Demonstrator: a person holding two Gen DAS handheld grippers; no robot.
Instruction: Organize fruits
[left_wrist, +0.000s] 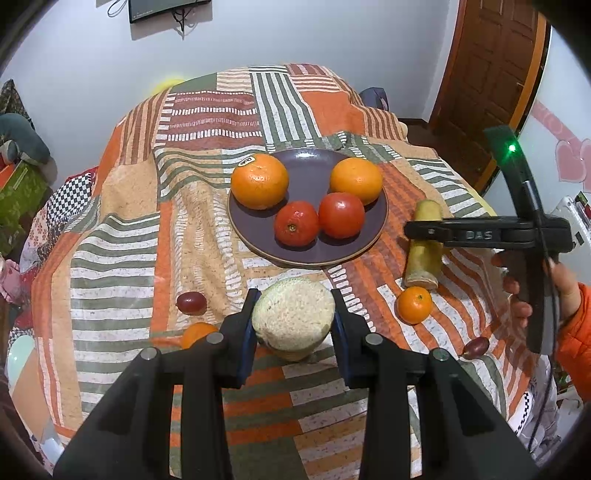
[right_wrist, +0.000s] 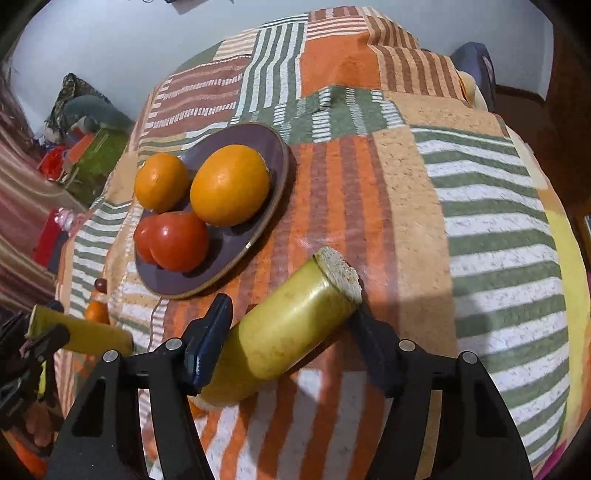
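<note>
**Two cane pieces in hand, a crowded plate ahead**

The left claw (left_wrist: 295, 299) is closed on a short cane piece (left_wrist: 293, 321), pinching its rounded sides so the pale cut face points forward. The pads bear on a smooth curved rind. If the grip is light, the piece may twist or slide out downward as it is carried.

The right claw (right_wrist: 290, 308) straddles a long cane piece (right_wrist: 280, 332) that lies skewed across its opening. One finger touches the rind low on the stalk and the other sits by the far cut end. Whether it is actually clamped cannot be told. A diagonal hold like this is likely to let the stalk swivel or drop on lifting.

Just beside the left claw on the patchwork cloth (left_wrist: 122, 258) lie a dark grape (left_wrist: 191, 302) and a small mandarin (left_wrist: 197, 332), and another mandarin (left_wrist: 414, 305) lies on its other side. A low sweep could knock them rolling, since the cloth looks soft and rumpled.

Farther ahead of both claws sits the purple plate (left_wrist: 314, 260). It carries two oranges (left_wrist: 259, 181) and two tomatoes (left_wrist: 296, 223), the tomatoes on the rim side nearest the left claw. Little bare plate is left. A cane set down there could push a tomato over the shallow rim or bruise it. The two claws are also near each other, so both reaching for the plate at once risks a collision.
</note>
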